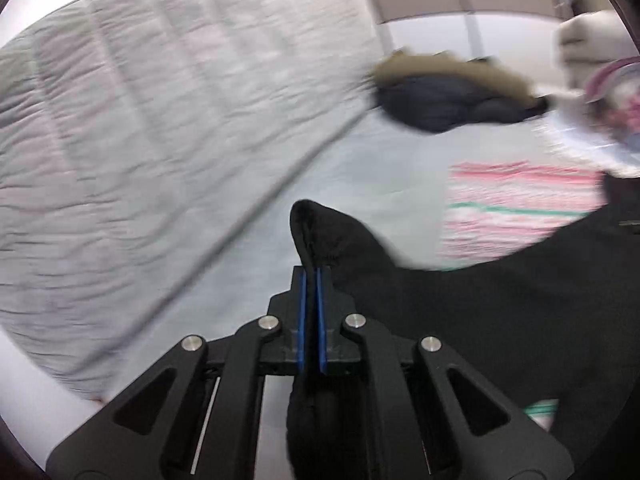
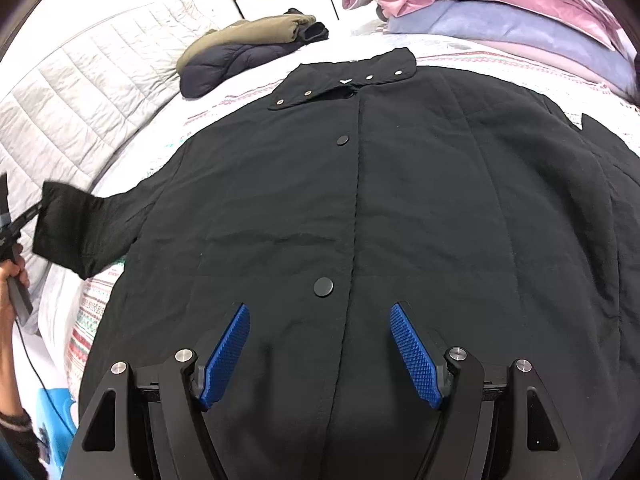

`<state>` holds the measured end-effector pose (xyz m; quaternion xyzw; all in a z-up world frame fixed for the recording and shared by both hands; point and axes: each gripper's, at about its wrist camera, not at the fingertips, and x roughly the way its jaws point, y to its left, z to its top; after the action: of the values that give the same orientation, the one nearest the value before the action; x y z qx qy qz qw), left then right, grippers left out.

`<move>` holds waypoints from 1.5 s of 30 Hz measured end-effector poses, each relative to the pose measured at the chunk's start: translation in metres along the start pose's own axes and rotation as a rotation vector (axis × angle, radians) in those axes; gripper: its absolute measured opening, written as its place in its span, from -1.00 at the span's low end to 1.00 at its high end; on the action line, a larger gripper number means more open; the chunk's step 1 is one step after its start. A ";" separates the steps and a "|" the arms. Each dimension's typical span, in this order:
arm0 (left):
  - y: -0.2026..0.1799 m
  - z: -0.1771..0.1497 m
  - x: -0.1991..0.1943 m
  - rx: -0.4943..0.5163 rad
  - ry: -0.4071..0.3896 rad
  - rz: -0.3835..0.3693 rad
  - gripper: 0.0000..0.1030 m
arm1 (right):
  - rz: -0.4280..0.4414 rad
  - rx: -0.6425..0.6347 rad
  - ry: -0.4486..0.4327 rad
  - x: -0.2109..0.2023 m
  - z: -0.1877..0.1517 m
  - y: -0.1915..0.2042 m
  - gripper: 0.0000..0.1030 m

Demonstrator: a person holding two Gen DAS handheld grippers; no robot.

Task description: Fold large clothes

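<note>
A large black coat (image 2: 400,220) lies flat, front up and buttoned, on a patterned bedsheet (image 2: 92,312), collar at the far end. Its left sleeve (image 2: 80,232) stretches out to the left, lifted off the bed. My left gripper (image 1: 311,274) is shut on the sleeve's cuff (image 1: 320,232), which sticks up between the blue pads. The same gripper (image 2: 24,216) shows at the left edge of the right wrist view, held by a person's hand (image 2: 8,292). My right gripper (image 2: 319,308) hovers open over the coat's lower front, nothing between its fingers.
A folded navy puffer jacket with an olive, fur-trimmed part (image 2: 248,52) lies beyond the collar. Stacked pink and blue bedding (image 2: 500,12) sits at the far right. A grey quilted blanket (image 1: 140,120) covers the left side. A thin cable (image 2: 36,372) hangs by the hand.
</note>
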<state>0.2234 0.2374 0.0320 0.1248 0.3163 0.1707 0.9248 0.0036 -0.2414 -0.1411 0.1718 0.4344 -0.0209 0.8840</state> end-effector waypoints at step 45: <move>-0.219 -0.095 -0.159 0.042 0.172 -0.777 0.88 | -0.508 0.467 -0.168 -0.163 0.004 -0.368 0.45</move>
<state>0.0974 -0.0130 -0.0288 0.0001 0.4196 -0.1884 0.8879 -0.1628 -0.6066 -0.1176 0.2532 0.3727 -0.3527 0.8201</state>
